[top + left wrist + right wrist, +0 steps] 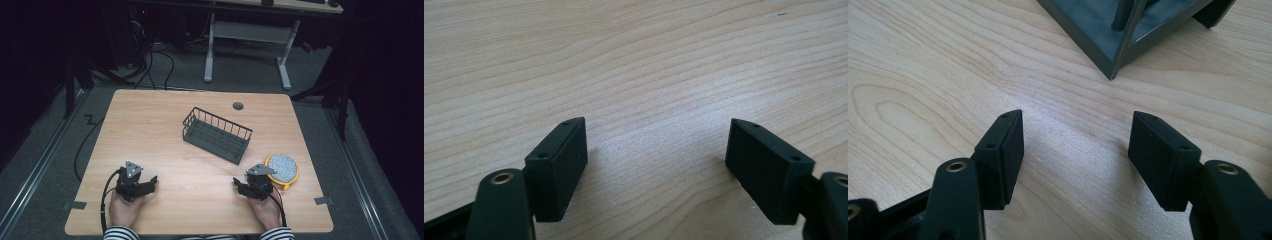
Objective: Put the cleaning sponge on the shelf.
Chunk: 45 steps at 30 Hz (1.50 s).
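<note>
Two tools rest low on the bench (pixel 150 130): from above, the left tool (pixel 150 183) and right tool (pixel 239 184) both face inward, while the wire basket (pixel 216 135) lies ahead, nearer the right one, its long axis slanting. A yellow-rimmed disc (pixel 282 169) sits just beside the right tool.

Left gripper view: left tool (pixel 656 167) spread, bare wood between.

Right gripper view: right tool (pixel 1075 157) spread too, the basket's corner (pixel 1113 35) just ahead; likely its target.

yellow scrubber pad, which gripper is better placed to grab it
Right. The right gripper rests open just beside the yellow scrubber pad; the left gripper sits at the table's far side.
</note>
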### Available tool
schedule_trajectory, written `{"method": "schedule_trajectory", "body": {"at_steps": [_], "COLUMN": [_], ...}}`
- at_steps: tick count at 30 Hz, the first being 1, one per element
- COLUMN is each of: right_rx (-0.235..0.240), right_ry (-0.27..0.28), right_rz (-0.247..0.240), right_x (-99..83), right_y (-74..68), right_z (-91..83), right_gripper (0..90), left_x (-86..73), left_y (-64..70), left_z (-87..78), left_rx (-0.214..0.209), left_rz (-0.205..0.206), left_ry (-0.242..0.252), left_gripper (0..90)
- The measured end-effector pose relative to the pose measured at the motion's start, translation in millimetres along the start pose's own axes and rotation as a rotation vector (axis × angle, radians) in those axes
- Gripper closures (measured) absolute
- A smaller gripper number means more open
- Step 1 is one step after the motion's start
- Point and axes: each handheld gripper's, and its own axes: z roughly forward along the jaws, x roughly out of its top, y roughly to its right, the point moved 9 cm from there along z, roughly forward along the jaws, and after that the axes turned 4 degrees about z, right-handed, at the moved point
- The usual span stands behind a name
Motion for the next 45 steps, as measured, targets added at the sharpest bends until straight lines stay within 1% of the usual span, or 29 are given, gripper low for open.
{"method": "schedule_trajectory", "body": {"at_steps": [6, 11, 18, 22, 23, 25, 27, 28, 30, 32, 34, 36, 37, 39, 41, 44, 45], "right_rx": [0.0, -0.001, 0.002, 0.002, 0.002, 0.003, 0.004, 0.003, 0.005, 0.003, -0.006, 0.007, 0.02, 0.032, 0.041, 0.04, 0.036], "right_ry": [0.0, 0.0, -0.001, -0.001, -0.001, 0.0, 0.0, -0.002, -0.007, -0.005, 0.027, 0.054, 0.051, 0.049, 0.063, 0.075, 0.079], "right_rz": [0.0, 0.001, 0.003, 0.005, 0.005, 0.004, 0.006, 0.013, 0.022, 0.04, 0.043, 0.058, 0.065, 0.062, 0.059, 0.053, 0.045], "right_x": [0.0, 0.0, 0.0, 0.0, 0.0, 0.1, 0.1, 0.0, -0.1, 0.0, 3.2, 6.9, 8.0, 11.9, 17.5, 27.1, 30.6], "right_y": [0.0, 0.0, 0.2, 0.2, 0.1, 0.1, 0.2, 1.0, 2.1, 3.9, 5.1, 5.9, 6.1, 7.9, 11.7, 18.6, 20.9], "right_z": [0.0, -0.1, 0.0, -0.1, -0.1, -0.1, -0.2, -1.3, -2.6, -5.1, -11.3, -18.8, -22.2, -29.7, -38.1, -50.2, -53.4], "right_gripper": [39.0, 39.0, 39.2, 39.3, 39.3, 39.5, 40.6, 45.9, 49.0, 51.8, 54.7, 57.2, 58.0, 60.0, 60.8, 61.2, 61.3], "left_x": [0.0, 0.0, 0.1, 0.1, -0.1, -0.6, -0.7, 0.3, 2.0, 5.0, 10.4, 16.8, 20.4, 28.7, 37.1, 49.7, 53.6], "left_y": [0.0, 0.7, 0.7, 0.3, 0.6, 1.7, 1.8, 2.0, 2.4, 3.7, 5.9, 7.3, 7.8, 9.1, 10.1, 11.4, 11.7], "left_z": [0.0, 0.4, 0.4, -0.2, -0.6, -0.8, -0.9, -0.7, -0.5, -1.0, -2.8, -5.7, -7.4, -10.8, -13.5, -15.3, -15.0], "left_rx": [-0.002, -0.013, -0.014, -0.03, -0.032, -0.026, -0.021, -0.021, -0.031, -0.047, -0.06, -0.076, -0.086, -0.103, -0.111, -0.116, -0.108], "left_rz": [0.0, 0.0, 0.001, -0.007, -0.006, 0.008, 0.012, 0.001, -0.009, -0.01, -0.003, -0.006, -0.008, -0.008, -0.001, 0.015, 0.026], "left_ry": [0.0, -0.004, -0.004, 0.002, 0.004, 0.0, -0.002, 0.001, -0.005, -0.01, -0.002, 0.004, 0.004, 0.012, 0.015, 0.02, 0.018], "left_gripper": [25.1, 23.7, 23.1, 22.8, 23.0, 23.6, 24.5, 25.5, 28.0, 28.8, 29.8, 31.5, 31.8, 32.9, 33.7, 34.5, 34.9]}}
